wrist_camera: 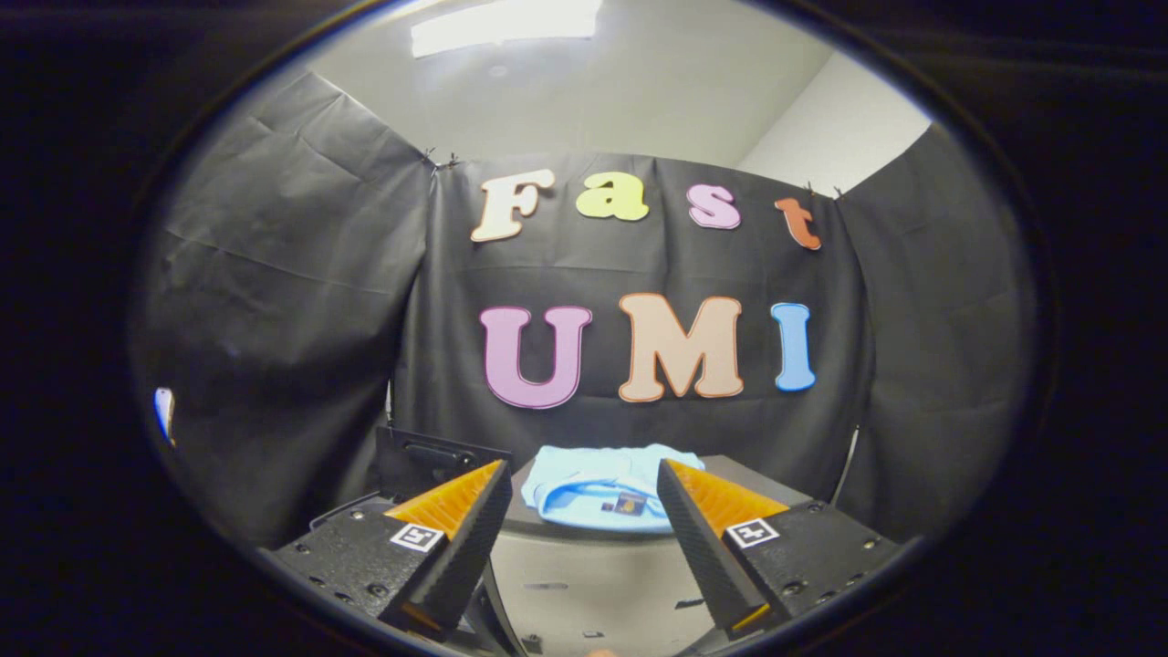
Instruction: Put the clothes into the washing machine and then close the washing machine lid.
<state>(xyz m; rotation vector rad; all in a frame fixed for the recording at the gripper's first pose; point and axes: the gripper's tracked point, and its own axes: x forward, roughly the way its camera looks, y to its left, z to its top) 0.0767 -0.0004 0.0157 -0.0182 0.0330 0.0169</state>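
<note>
Ahead of gripper (581, 497), folded light-blue cloth garment (604, 497) lies on dark round tabletop (762, 479). Fingers spread wide, empty. Advance low, straddle near fold, pinch thick layers. Dark washing machine lid (429, 461) stands left.

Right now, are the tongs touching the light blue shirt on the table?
Apart. In the gripper view the tongs stand open, and the folded light blue shirt lies beyond their tips on the dark table.

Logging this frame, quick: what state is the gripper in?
Gripper: open, fingers apart, holding nothing; folded light blue cloth garment lies beyond them.
</note>
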